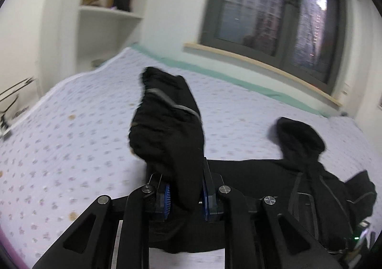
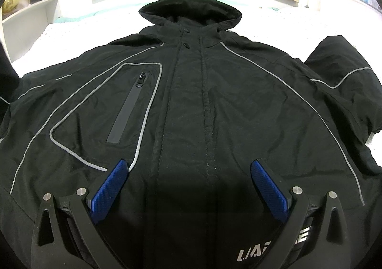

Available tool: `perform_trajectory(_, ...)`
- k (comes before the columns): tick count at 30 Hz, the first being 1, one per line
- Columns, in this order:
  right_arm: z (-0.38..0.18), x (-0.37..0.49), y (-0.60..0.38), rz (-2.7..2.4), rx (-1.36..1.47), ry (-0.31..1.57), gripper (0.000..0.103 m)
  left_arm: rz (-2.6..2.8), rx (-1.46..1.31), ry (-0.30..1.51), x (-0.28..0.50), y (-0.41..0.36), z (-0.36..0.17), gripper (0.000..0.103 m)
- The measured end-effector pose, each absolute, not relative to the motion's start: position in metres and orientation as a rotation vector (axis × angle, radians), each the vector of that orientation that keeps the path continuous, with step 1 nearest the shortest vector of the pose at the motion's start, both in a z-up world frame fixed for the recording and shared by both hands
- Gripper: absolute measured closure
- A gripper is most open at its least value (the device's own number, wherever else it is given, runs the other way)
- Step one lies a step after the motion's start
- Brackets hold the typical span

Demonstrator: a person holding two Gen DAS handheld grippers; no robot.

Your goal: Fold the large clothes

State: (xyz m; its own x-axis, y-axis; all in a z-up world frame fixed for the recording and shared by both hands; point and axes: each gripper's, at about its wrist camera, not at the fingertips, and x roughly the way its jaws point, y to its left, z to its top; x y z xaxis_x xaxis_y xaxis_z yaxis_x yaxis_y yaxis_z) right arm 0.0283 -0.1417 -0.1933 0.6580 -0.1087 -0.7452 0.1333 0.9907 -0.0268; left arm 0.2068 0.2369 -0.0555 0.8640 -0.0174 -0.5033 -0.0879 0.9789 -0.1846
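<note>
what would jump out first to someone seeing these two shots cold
A big black hooded jacket with grey piping fills the right wrist view, spread front-up on the bed, with the right gripper open above its lower front. In the left wrist view, the left gripper is shut on a sleeve, lifted above the flowered bedspread.

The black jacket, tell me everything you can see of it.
The black jacket lies front up on the patterned bedspread, closed, hood toward the window. It looks like a matte woven shell with grey piping, a zipped chest pocket and white lettering near the hem. One sleeve is lifted, pinched in the left tool. The open right tool hovers above the lower front.
</note>
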Motion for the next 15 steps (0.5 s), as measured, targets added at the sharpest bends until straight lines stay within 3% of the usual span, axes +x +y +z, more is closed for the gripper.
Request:
perform_trajectory(9,-0.194,0.028,-0.142,-0.128,0.041,0.837,0.000,-0.149,-0.100,0.574,0.223,0.127,-0.050,0.083)
perform_trajectory(15,-0.194,0.028,-0.143,-0.123,0.045,0.831,0.000,-0.271,-0.018,0.723,0.249,0.052,-0.104,0.083)
